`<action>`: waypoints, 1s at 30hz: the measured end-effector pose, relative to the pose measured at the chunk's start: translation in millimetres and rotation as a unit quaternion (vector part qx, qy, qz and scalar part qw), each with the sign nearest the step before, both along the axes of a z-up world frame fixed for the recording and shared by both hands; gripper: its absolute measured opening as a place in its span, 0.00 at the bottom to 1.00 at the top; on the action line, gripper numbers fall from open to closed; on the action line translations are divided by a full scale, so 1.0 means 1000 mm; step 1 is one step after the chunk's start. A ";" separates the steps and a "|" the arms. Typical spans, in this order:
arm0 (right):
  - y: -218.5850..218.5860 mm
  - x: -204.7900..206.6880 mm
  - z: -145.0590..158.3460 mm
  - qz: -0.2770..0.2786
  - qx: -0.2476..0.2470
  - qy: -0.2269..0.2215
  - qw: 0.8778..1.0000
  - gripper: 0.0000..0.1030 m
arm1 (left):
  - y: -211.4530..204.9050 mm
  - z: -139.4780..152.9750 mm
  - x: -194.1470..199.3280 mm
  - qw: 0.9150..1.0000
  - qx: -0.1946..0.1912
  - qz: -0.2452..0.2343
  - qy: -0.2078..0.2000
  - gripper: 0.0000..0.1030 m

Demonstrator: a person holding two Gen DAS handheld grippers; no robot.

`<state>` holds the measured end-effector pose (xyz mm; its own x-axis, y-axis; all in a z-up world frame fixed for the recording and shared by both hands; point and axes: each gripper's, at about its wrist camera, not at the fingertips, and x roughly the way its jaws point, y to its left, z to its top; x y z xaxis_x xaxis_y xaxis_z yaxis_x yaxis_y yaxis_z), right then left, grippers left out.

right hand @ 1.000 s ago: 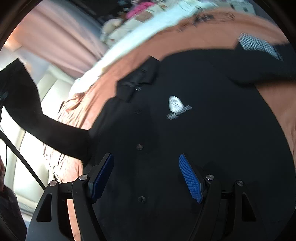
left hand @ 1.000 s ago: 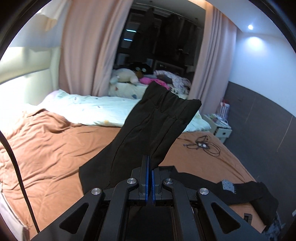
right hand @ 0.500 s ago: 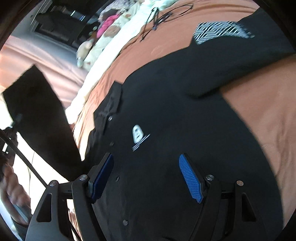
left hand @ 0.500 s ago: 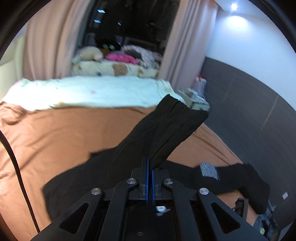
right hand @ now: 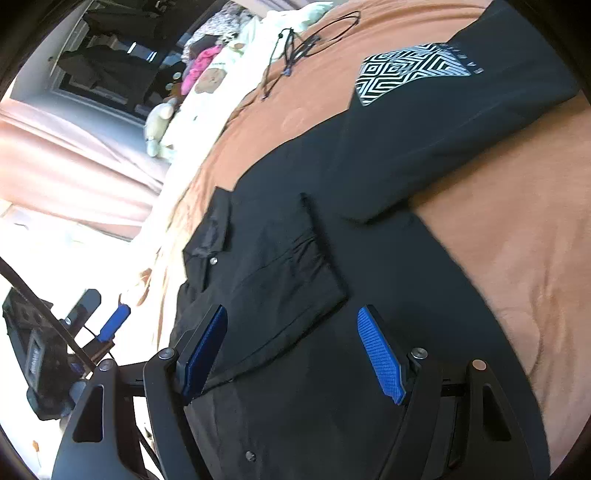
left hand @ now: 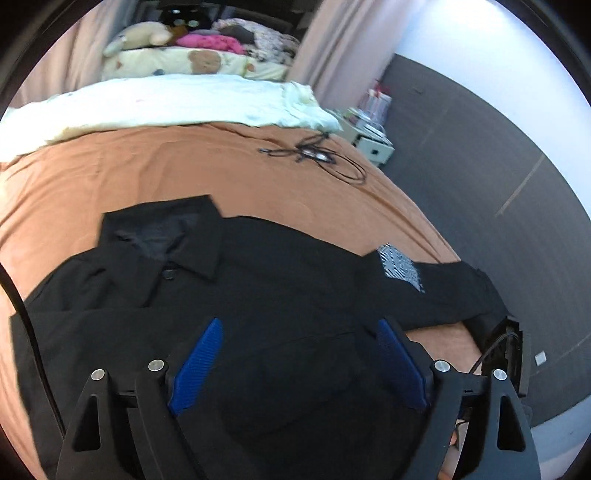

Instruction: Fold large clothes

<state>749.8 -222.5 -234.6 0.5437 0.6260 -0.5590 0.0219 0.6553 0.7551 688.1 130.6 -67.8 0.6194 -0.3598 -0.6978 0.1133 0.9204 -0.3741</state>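
A black long-sleeved shirt [left hand: 280,288] lies flat on the orange bedsheet [left hand: 147,173], collar [left hand: 162,236] toward the pillows. One sleeve [right hand: 291,266] is folded across the chest. The other sleeve [left hand: 443,280], with a black-and-white patterned patch [left hand: 400,266], stretches out to the right. My left gripper [left hand: 299,358] is open and empty just above the shirt's body. My right gripper [right hand: 295,350] is open and empty above the folded sleeve and the button placket. The left gripper also shows at the left edge of the right wrist view [right hand: 110,325].
A white duvet [left hand: 166,103] and soft toys [left hand: 147,33] lie at the head of the bed. A black cable [left hand: 317,155] lies on the sheet beyond the shirt. A bedside cabinet [left hand: 373,144] and a dark grey wall [left hand: 480,166] are to the right.
My left gripper carried the sleeve over the shirt, opened and let it go; the sleeve now lies folded across the chest. My right gripper stayed open and shifted over the shirt.
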 end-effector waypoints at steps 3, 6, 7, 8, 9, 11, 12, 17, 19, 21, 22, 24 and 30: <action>-0.010 0.004 -0.011 0.009 0.013 0.000 1.000 0.70 | 0.029 0.002 -0.018 0.999 0.016 0.035 0.004 0.84; -0.010 0.009 -0.021 0.011 0.013 0.004 1.000 0.70 | 0.058 -0.005 -0.035 0.996 0.050 0.074 0.015 0.84; -0.010 0.011 -0.025 0.010 0.015 0.005 1.000 0.70 | 0.070 -0.008 -0.043 0.994 0.057 0.087 0.019 0.84; -0.012 0.010 -0.028 0.004 0.015 0.005 1.000 0.64 | 0.083 -0.013 -0.052 0.993 0.062 0.100 0.024 0.84; -0.013 0.008 -0.029 -0.001 0.014 0.005 1.000 0.55 | 0.093 -0.017 -0.057 0.992 0.065 0.108 0.028 0.84; -0.013 0.009 -0.035 0.003 0.013 0.009 1.000 0.46 | 0.114 -0.024 -0.072 0.988 0.078 0.128 0.039 0.84; -0.013 0.010 -0.037 0.008 0.016 0.009 1.000 0.45 | 0.124 -0.028 -0.079 0.986 0.085 0.137 0.044 0.84; -0.011 0.010 -0.040 0.014 -0.002 0.001 1.000 0.45 | 0.166 -0.048 -0.108 0.977 0.106 0.174 0.065 0.80; -0.011 0.013 -0.050 0.010 0.012 0.015 1.000 0.43 | 0.179 -0.059 -0.115 0.975 0.103 0.184 0.076 0.75; -0.012 0.014 -0.054 0.000 0.021 0.018 1.000 0.40 | 0.188 -0.070 -0.119 0.973 0.098 0.192 0.086 0.68; -0.013 0.015 -0.054 -0.005 0.025 0.016 1.000 0.40 | 0.191 -0.077 -0.120 0.972 0.097 0.194 0.092 0.67; -0.010 0.017 -0.055 -0.009 0.025 0.013 1.000 0.35 | 0.195 -0.090 -0.121 0.970 0.100 0.194 0.104 0.64; -0.013 0.024 -0.070 -0.023 0.043 0.015 0.999 0.04 | 0.200 -0.125 -0.117 0.963 0.112 0.199 0.144 0.47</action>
<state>773.9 -235.8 -304.7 0.5576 0.6470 -0.5200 0.0737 0.5854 0.8074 571.5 330.3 -192.4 0.4470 0.0465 -0.8933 -0.3438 0.9309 -0.1236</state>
